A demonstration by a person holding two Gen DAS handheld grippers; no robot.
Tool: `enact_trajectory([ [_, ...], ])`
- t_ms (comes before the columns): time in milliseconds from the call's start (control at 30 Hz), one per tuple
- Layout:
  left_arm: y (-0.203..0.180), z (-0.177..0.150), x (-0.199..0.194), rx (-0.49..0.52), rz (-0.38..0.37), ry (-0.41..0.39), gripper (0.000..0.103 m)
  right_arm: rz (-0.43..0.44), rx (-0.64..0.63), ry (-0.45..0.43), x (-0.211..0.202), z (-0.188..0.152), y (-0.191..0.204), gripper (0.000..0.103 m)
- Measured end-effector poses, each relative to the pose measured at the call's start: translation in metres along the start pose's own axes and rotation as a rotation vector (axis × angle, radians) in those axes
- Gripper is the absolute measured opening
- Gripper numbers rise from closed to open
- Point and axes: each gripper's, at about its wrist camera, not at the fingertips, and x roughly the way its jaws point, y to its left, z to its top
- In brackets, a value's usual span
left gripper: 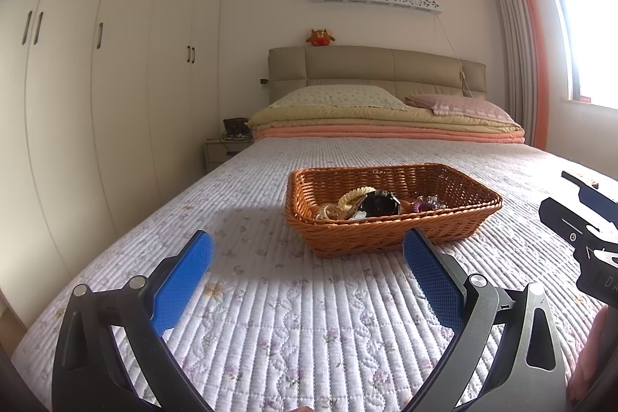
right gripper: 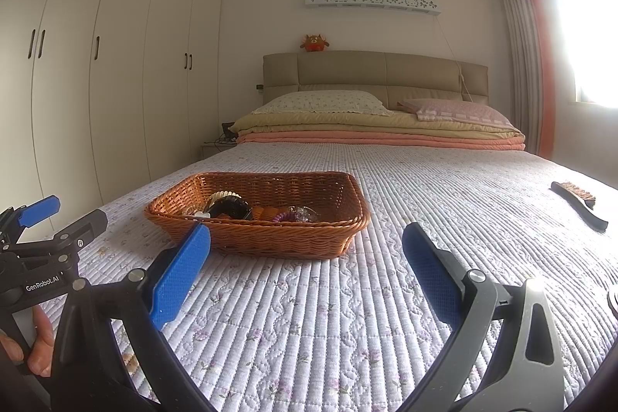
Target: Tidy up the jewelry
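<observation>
A brown wicker basket (left gripper: 455, 226) sits on the quilted bed; it also shows in the right wrist view (right gripper: 286, 238). Inside lie a cream coiled hair tie (left gripper: 353, 195), a black bangle (left gripper: 380, 203), purple beaded jewelry (left gripper: 426, 204) and other small pieces; the black bangle (right gripper: 230, 207) and purple piece (right gripper: 287, 216) show again. My left gripper (left gripper: 309, 253) is open and empty, just short of the basket's near side. My right gripper (right gripper: 307, 250) is open and empty, in front of the basket's right end.
A dark brush (right gripper: 577, 203) lies on the bed at the right. Folded blankets (left gripper: 386, 130) and pillows lie at the headboard. White wardrobes (left gripper: 96, 83) line the left wall, with a nightstand (left gripper: 224, 149) beside the bed. A window and curtain (left gripper: 521, 45) are at the right.
</observation>
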Motion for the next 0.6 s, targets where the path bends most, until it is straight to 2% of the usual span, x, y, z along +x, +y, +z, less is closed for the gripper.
enact_trajectory([
  [600, -0.0005, 0.0004, -0.0006, 0.003, -0.002, 0.001, 0.096, 0.0, 0.0, 0.003, 0.0006, -0.0001, 0.0004, 0.095],
])
